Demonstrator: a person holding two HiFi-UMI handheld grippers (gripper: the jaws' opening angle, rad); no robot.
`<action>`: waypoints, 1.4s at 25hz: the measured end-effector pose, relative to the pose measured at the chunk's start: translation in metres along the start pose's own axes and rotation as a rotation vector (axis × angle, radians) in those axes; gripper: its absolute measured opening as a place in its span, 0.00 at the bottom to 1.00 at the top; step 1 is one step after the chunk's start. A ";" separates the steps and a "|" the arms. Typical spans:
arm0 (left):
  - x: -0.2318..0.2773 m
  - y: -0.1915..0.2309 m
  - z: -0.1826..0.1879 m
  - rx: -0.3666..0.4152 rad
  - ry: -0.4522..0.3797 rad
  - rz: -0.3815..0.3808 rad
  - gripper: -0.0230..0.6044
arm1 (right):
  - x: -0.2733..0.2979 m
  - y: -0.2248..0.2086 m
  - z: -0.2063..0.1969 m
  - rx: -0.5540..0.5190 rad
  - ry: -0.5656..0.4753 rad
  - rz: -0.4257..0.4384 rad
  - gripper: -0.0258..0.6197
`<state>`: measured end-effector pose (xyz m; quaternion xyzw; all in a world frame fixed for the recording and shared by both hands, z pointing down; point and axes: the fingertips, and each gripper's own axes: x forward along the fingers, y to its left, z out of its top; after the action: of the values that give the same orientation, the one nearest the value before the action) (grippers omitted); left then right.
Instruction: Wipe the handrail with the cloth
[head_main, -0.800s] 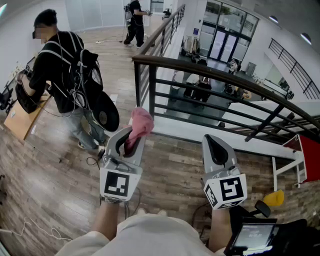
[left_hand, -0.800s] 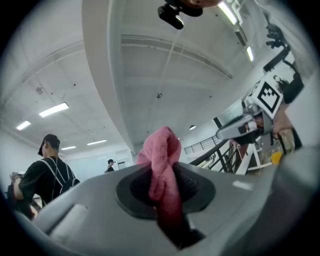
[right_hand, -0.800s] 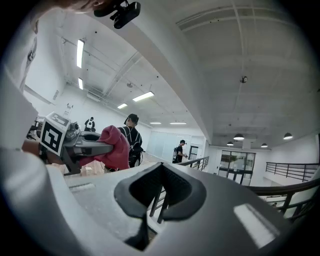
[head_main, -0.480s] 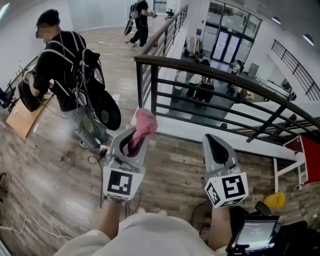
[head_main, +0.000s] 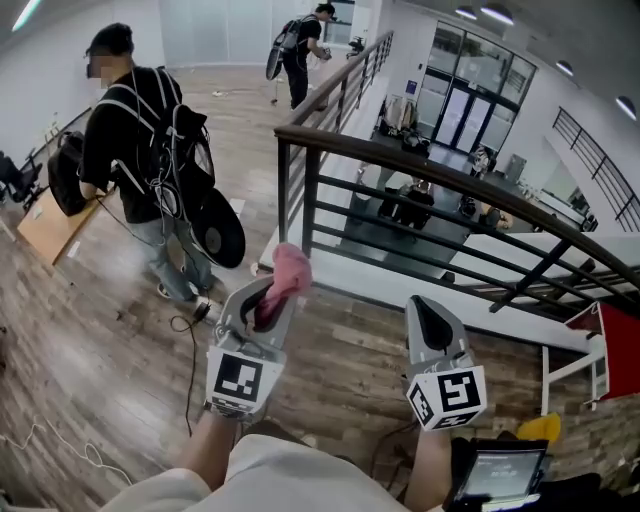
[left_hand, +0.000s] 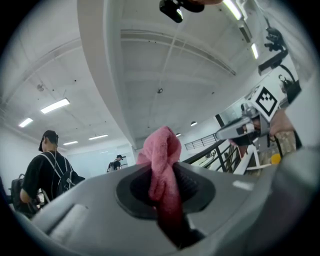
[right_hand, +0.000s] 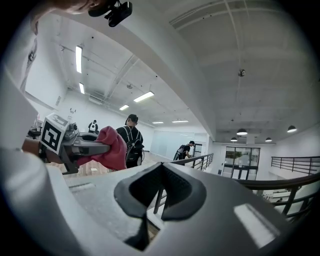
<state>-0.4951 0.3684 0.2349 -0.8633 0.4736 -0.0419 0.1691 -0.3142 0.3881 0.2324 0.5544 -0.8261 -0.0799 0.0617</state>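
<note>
A pink cloth sticks up out of my left gripper, which is shut on it. In the left gripper view the cloth is bunched between the dark pads and rises above the tips. The dark curved handrail tops a black metal railing ahead of both grippers, well apart from them. My right gripper is at the right, shut with nothing in it; its pads meet in the right gripper view. That view also shows the cloth and part of the handrail.
A person with a backpack stands at the left by a wooden board. Another person is far off along the straight rail. Cables lie on the wood floor. A white frame and a screen are at the right. Beyond the railing is an open drop.
The head view has shifted, so railing and people sit a little differently in frame. Both grippers keep their state and sit slightly lower in the picture. The far person has moved right.
</note>
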 end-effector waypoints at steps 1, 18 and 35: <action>0.000 -0.003 0.000 -0.006 0.003 0.007 0.15 | 0.000 0.000 0.000 0.003 -0.006 0.011 0.04; 0.067 0.017 -0.033 -0.032 0.015 0.008 0.15 | 0.064 -0.022 -0.007 0.092 -0.046 0.054 0.04; 0.173 0.099 -0.056 -0.016 0.004 -0.019 0.15 | 0.189 -0.039 0.020 0.044 -0.119 0.096 0.04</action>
<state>-0.4934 0.1614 0.2394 -0.8690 0.4660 -0.0415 0.1610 -0.3539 0.2003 0.2079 0.5097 -0.8555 -0.0914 0.0039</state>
